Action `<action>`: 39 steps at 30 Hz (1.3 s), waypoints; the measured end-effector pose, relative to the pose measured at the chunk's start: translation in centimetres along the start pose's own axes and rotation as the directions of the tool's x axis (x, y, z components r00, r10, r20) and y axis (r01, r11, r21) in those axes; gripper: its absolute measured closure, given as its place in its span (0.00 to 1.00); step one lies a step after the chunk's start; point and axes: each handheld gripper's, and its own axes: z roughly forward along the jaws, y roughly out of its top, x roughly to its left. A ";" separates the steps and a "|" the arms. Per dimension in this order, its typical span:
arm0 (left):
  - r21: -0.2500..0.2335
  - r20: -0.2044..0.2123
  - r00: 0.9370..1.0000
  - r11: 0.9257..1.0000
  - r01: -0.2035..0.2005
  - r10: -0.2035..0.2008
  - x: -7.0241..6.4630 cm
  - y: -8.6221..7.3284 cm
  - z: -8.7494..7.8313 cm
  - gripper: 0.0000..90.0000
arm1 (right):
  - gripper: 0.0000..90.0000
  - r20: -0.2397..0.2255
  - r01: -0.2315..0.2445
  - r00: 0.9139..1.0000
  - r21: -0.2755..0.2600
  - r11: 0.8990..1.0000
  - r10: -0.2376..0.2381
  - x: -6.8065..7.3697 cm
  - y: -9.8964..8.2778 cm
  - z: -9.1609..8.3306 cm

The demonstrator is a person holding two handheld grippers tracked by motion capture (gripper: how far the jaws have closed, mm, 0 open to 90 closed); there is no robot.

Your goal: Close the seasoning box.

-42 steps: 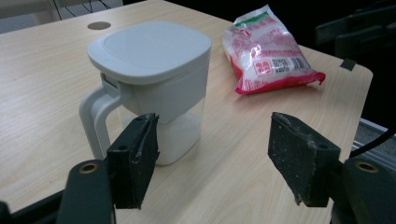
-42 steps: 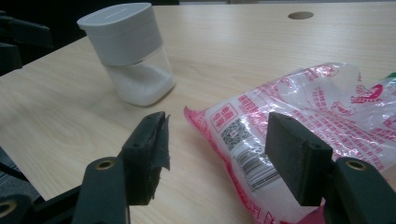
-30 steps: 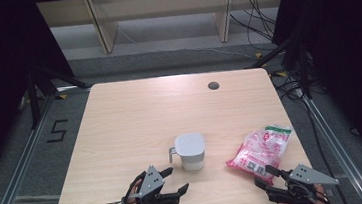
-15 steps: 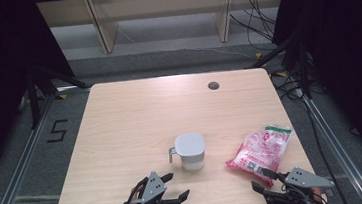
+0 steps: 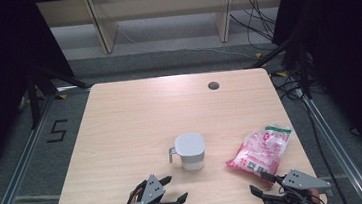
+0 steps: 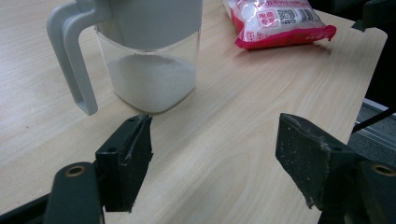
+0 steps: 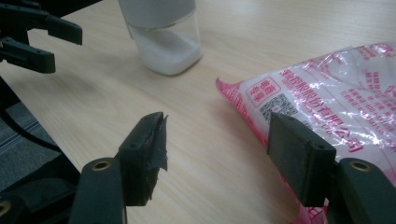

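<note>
In the high view, a wooden table (image 5: 136, 131) is carrying a jug (image 5: 190, 152) with a grey lid and a handle pointing toward the table's left side, sitting a little in front of the middle. A pink and white bag (image 5: 260, 150) is lying flat to the jug's right, near the table's right edge, well apart from the jug. A small dark grommet (image 5: 213, 85) is sitting near the far edge. The left gripper (image 5: 174, 190) is hovering at the near edge in front of the jug, its jaws spread apart with nothing between them. The right gripper (image 5: 261, 184) is waiting at the near right corner, just beside the bag's near end, jaws likewise apart and empty.

In the left gripper view, the left gripper (image 6: 215, 144) is pointing at the jug (image 6: 140, 51), whose clear lower part is showing white grains at the bottom. Its jaws are standing wide, released, with bare tabletop between them; the jug is standing just beyond the left jaw. The bag (image 6: 275, 21) is lying farther off.

In the right gripper view, the right gripper (image 7: 217, 140) is facing the bag (image 7: 327, 102), its jaws open and holding nothing; one jaw is overlapping the bag's edge in the picture, though contact cannot be told. The jug (image 7: 163, 35) is standing farther away, and the left gripper (image 7: 63, 44) is showing at the upper left.
</note>
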 end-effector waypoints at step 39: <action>0.054 0.000 1.000 0.998 0.007 -0.007 -1.7 -2.3 0.2 0.28 | 0.38 -0.040 0.068 0.997 0.110 0.992 -0.064 1.3 -1.6 -0.8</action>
